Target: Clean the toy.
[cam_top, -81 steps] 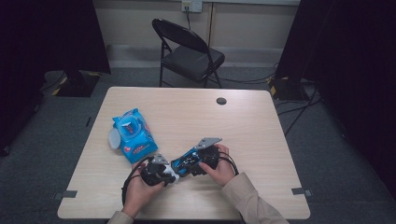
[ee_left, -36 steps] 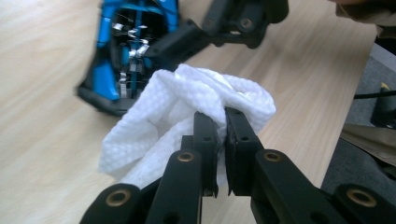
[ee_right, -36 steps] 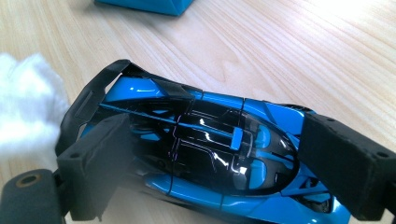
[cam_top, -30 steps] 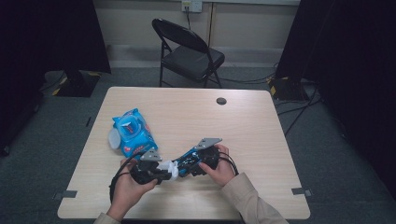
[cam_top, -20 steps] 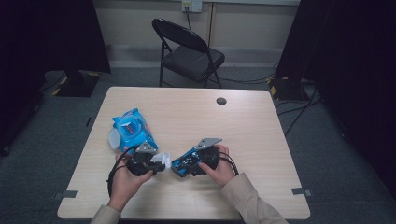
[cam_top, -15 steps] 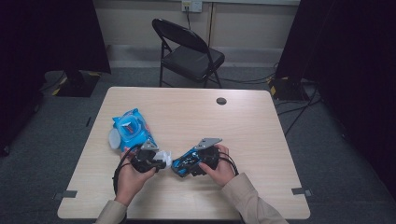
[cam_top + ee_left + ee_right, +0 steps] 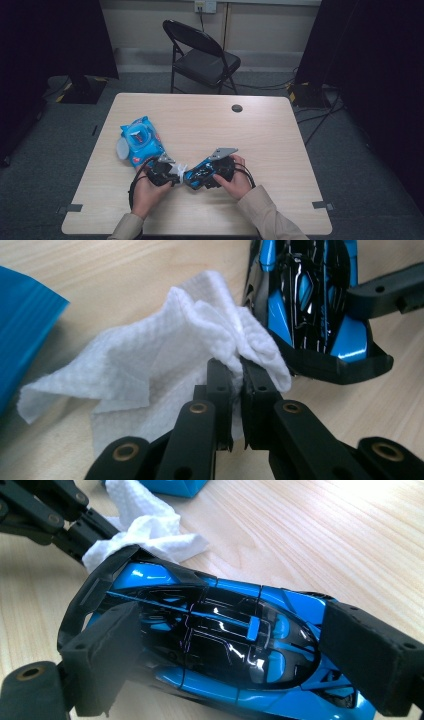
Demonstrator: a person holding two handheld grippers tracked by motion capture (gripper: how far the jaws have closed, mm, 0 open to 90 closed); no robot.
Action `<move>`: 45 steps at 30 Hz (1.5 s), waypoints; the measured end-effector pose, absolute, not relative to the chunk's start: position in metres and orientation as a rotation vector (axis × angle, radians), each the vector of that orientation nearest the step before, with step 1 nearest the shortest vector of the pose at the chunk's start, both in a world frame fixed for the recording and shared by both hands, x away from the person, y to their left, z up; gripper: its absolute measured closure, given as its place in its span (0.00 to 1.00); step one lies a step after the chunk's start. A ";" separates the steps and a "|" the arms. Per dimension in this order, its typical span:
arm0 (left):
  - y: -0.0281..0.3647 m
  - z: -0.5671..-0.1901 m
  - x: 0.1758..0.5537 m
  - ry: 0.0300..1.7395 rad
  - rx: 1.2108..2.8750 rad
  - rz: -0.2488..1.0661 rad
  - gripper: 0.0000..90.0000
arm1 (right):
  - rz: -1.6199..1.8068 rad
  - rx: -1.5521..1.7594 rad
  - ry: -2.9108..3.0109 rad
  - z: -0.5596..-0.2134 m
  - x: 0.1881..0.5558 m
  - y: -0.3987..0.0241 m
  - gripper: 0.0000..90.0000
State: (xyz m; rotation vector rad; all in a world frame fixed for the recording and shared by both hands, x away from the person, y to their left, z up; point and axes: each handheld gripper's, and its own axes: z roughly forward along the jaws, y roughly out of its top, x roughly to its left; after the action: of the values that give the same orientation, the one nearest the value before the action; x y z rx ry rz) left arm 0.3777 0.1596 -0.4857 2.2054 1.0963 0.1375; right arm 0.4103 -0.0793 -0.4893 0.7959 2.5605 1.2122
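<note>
Wooden table (image 7: 280, 130) with blue wipes pack (image 7: 141, 141)

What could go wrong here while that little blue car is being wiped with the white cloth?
The left tongs pinch only a small fold of the white wipe, so it might slip free when rubbed against the toy car. The right tongs clamp the glossy car across its sides; a hard push could twist it loose. The wipe's loose tail drags on the table and may snag.

The high view looks forward and down on the whole table (image 7: 280, 135) from above the person's side. Each gripper view rides low and close, looking along its jaws. All three share the white wipe (image 7: 165, 345) and blue toy car (image 7: 225, 645).
</note>
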 end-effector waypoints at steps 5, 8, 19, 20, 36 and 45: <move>0.159 -0.486 0.375 1.084 2.212 0.139 0.94 | 1.212 0.796 2.561 -0.489 0.410 -0.079 0.11; 0.157 -0.485 0.371 1.070 2.224 0.138 0.94 | 1.212 0.795 2.561 -0.489 0.410 -0.079 0.11; 0.153 -0.486 0.357 1.032 2.227 0.114 0.93 | 1.213 0.795 2.560 -0.489 0.410 -0.080 0.11; 0.153 -0.486 0.356 1.028 2.231 0.113 0.93 | 1.213 0.795 2.560 -0.489 0.410 -0.080 0.11; 0.131 -0.486 0.341 0.954 2.254 0.049 0.93 | 1.213 0.796 2.560 -0.489 0.410 -0.080 0.11; 0.119 -0.486 0.337 0.919 2.257 0.025 0.93 | 1.214 0.796 2.560 -0.489 0.410 -0.080 0.11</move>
State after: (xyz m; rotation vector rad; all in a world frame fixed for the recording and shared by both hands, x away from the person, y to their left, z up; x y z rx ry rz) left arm 0.3368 0.1191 -0.4865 2.2574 0.9186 0.0250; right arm 0.4105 -0.0798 -0.4894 0.7961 2.5598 1.2137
